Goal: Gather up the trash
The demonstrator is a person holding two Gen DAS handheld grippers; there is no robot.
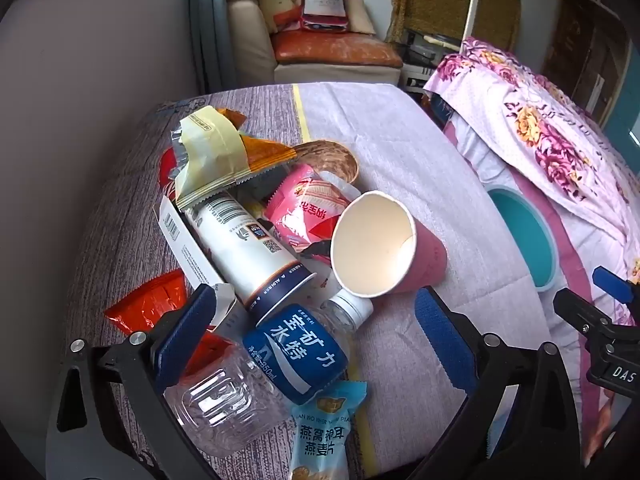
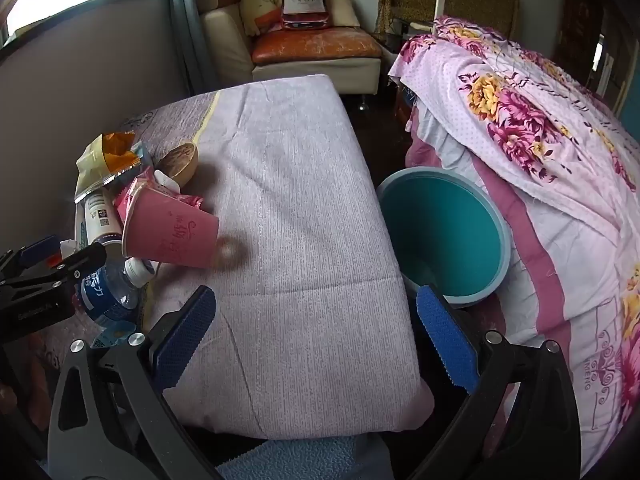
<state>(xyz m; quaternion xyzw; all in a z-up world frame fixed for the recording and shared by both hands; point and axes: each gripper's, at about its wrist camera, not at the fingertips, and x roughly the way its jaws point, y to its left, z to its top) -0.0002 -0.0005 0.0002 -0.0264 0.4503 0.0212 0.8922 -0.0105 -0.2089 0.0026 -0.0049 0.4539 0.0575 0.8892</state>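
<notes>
The left gripper (image 1: pixel 316 340) is held spread over the bottle (image 1: pixel 264 364) for pickup, the right gripper (image 2: pixel 316 336) parted, empty, near the bin (image 2: pixel 444 236).

Pink cup (image 1: pixel 424 258) — teal bin (image 2: pixel 444 232).

Home bedroom, floral bedding (image 2: pixel 520 128), cushioned sofa (image 2: pixel 316 52)
</notes>
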